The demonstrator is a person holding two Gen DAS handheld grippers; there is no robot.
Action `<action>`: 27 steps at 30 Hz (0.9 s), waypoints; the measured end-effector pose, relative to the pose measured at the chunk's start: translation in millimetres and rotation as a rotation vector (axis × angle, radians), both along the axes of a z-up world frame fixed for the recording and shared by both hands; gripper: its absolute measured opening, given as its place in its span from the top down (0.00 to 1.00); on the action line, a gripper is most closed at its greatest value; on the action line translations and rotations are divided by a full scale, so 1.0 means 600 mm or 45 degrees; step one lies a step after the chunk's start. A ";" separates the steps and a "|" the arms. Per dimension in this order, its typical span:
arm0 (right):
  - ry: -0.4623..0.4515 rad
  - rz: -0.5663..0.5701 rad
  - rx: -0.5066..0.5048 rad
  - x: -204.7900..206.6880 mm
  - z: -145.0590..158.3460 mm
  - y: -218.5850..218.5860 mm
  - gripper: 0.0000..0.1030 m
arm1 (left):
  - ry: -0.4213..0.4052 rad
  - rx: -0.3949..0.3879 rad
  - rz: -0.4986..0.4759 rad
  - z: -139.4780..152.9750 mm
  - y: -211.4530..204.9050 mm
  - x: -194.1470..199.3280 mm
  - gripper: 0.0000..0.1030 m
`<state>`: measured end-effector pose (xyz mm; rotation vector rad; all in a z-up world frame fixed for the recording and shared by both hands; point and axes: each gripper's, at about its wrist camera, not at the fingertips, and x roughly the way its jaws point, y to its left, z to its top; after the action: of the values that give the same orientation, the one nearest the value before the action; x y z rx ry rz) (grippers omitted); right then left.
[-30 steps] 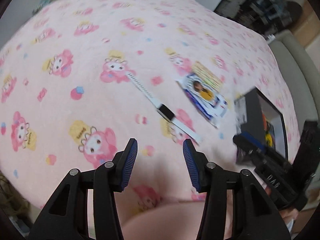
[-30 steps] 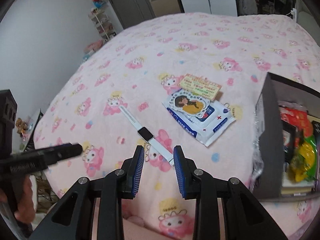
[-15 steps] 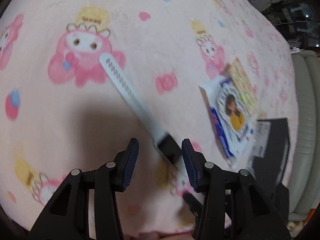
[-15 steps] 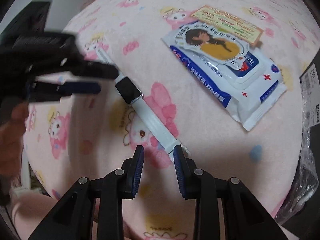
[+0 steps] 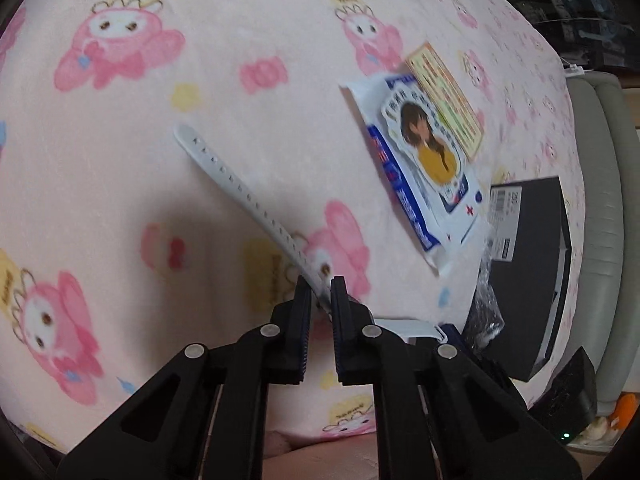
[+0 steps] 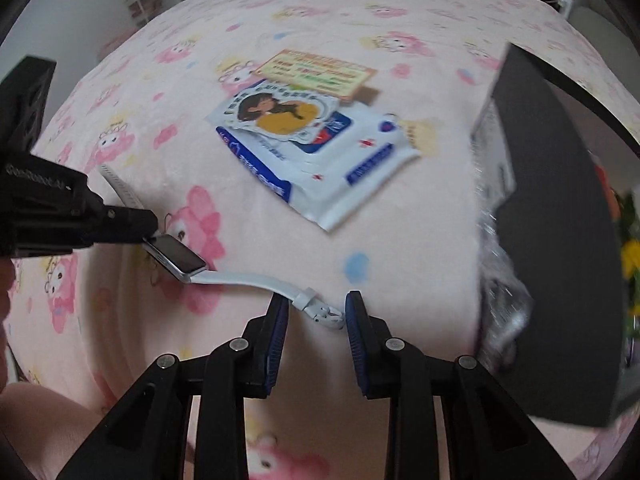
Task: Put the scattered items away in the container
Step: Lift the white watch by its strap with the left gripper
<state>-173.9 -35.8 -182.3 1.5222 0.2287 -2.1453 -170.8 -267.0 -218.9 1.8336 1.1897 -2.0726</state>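
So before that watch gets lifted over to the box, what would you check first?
1. Left claw shut on the watch: ok, pinching the holed strap beside the face.
2. Right claw gripping: not ok, open around the buckle end.
3. Watch off the blanket: cannot tell.
4. Black box open: ok, though already holding items.
5. Path clear: ok, wipes pack and card lie farther back, away from the watch.

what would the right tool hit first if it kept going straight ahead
Most likely the watch's buckle end, which lies between the open right tool's fingers. Beyond it is bare blanket; depth is unclear.
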 end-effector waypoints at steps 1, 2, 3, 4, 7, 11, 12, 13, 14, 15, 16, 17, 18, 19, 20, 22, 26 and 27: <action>-0.018 -0.014 -0.024 0.007 0.003 0.015 0.75 | -0.009 0.031 0.011 -0.005 0.002 0.003 0.91; -0.060 -0.022 -0.057 0.012 0.001 0.026 0.74 | -0.019 0.053 0.024 -0.009 0.003 0.006 0.90; -0.116 -0.025 -0.095 0.015 -0.005 0.034 0.74 | -0.030 0.047 0.048 -0.011 -0.002 0.010 0.90; -0.169 -0.030 -0.120 0.018 -0.012 0.039 0.74 | -0.042 0.039 0.072 -0.012 -0.006 0.014 0.90; -0.271 -0.054 -0.161 0.021 -0.032 0.050 0.73 | -0.064 0.034 0.106 -0.013 -0.009 0.017 0.90; -0.266 -0.050 -0.168 0.029 -0.033 0.054 0.73 | -0.067 -0.035 0.092 -0.003 0.000 0.010 0.90; -0.251 -0.041 -0.157 0.031 -0.031 0.053 0.73 | -0.074 -0.047 0.077 -0.004 0.005 0.006 0.90; -0.237 -0.032 -0.145 0.032 -0.030 0.052 0.73 | -0.079 -0.053 0.062 -0.004 0.011 0.003 0.90; -0.222 -0.024 -0.134 0.034 -0.028 0.051 0.73 | -0.077 -0.042 0.046 -0.003 0.020 0.002 0.90; -0.152 -0.019 -0.082 0.035 -0.025 0.049 0.73 | -0.074 -0.030 0.030 -0.001 0.030 0.002 0.90; -0.051 -0.018 -0.007 0.037 -0.020 0.046 0.73 | -0.072 -0.019 0.015 0.000 0.039 0.001 0.90; 0.007 -0.031 0.040 0.037 -0.016 0.048 0.73 | -0.069 -0.007 -0.001 0.002 0.049 0.000 0.90; 0.043 -0.052 0.072 0.038 -0.011 0.053 0.73 | -0.067 0.004 -0.016 0.003 0.059 -0.001 0.91; 0.073 -0.072 0.093 0.040 -0.005 0.061 0.73 | -0.064 0.016 -0.032 0.004 0.068 -0.002 0.91; 0.101 -0.091 0.107 0.044 0.003 0.070 0.73 | -0.062 0.027 -0.047 0.006 0.078 -0.003 0.91; 0.152 -0.101 0.140 0.058 0.016 0.087 0.73 | -0.057 0.051 -0.078 0.008 0.097 -0.005 0.91; 0.190 -0.100 0.179 0.083 0.036 0.124 0.73 | -0.039 0.048 -0.182 0.017 0.155 0.000 0.91; 0.187 -0.097 0.174 0.089 0.040 0.133 0.73 | -0.034 0.044 -0.206 0.018 0.169 0.001 0.91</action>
<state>-120.6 44.3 -158.3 1.4685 0.3809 -2.3473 -169.9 -165.4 -208.3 2.0293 1.1113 -2.1142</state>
